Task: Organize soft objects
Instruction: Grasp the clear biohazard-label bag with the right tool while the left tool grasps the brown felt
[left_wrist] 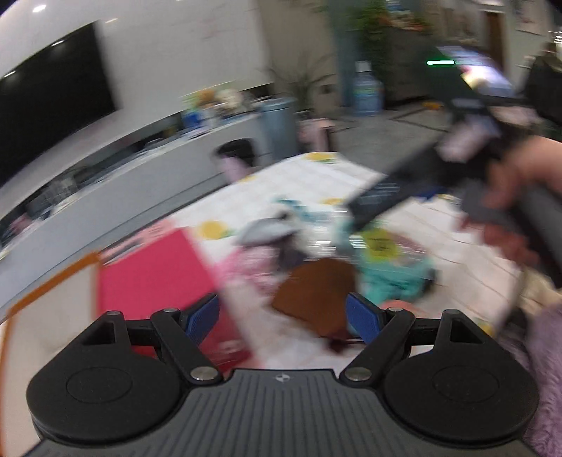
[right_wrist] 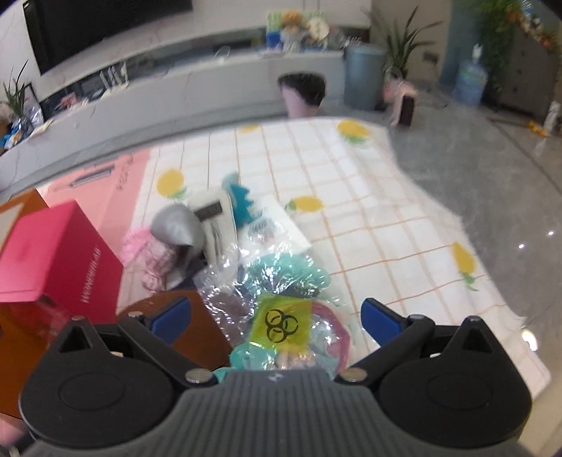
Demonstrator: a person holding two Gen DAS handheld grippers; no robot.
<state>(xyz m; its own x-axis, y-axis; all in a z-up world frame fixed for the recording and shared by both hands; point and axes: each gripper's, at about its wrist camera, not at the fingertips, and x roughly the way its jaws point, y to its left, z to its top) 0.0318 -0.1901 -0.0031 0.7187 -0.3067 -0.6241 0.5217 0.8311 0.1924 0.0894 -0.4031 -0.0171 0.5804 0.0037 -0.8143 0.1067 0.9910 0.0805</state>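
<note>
A white checked cloth with yellow pineapple prints (right_wrist: 351, 197) covers the tabletop. On its left side stands a pink cardboard box (right_wrist: 52, 253). Beside the box lies a heap of soft items: a grey fabric piece (right_wrist: 175, 225), a teal cloth in clear plastic wrap (right_wrist: 284, 274). Both the left gripper (left_wrist: 282, 318) and right gripper (right_wrist: 275, 321) hover above the heap with jaws spread apart, holding nothing.

A black television (right_wrist: 105, 24) is hanging far left; a grey bin (right_wrist: 363, 77) and water jug (right_wrist: 469, 82) are standing far right.
</note>
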